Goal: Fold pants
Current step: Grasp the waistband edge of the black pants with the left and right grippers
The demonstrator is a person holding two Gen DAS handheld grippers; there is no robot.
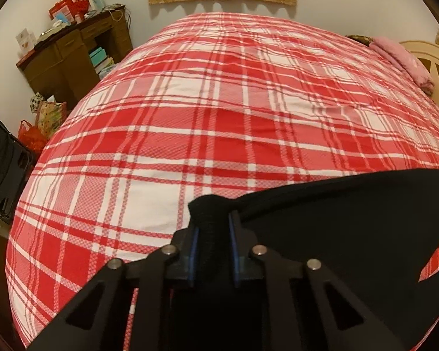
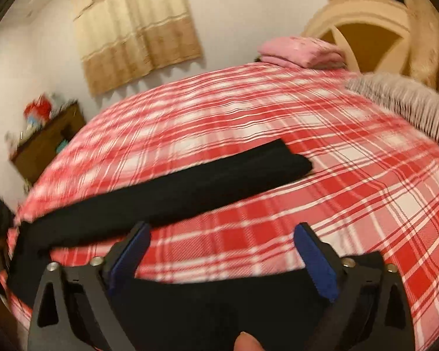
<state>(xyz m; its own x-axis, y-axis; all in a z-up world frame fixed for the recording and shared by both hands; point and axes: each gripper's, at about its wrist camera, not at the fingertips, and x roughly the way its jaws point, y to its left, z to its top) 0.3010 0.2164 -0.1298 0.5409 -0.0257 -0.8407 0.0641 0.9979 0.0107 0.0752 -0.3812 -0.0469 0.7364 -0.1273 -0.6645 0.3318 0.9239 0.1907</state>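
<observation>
Black pants (image 1: 351, 219) lie on the red and white plaid bed cover (image 1: 219, 102), near its front edge. My left gripper (image 1: 212, 219) is shut on a bunched corner of the black pants, and the fabric sticks up between the blue pads. In the right wrist view one long black pant leg (image 2: 190, 181) stretches across the bed cover (image 2: 307, 146) from the lower left toward the middle. My right gripper (image 2: 222, 234) stands open above the cover with nothing between its fingers. More black cloth (image 2: 219, 301) lies just below it. This view is blurred.
A folded pink blanket (image 1: 401, 58) sits by the cream headboard (image 2: 365, 38). A grey ribbed cloth (image 2: 409, 108) lies at the bed's right. A brown desk (image 1: 73, 55) with clutter and bags (image 1: 44, 120) stand left of the bed. A fingertip (image 2: 247, 342) shows at the bottom edge.
</observation>
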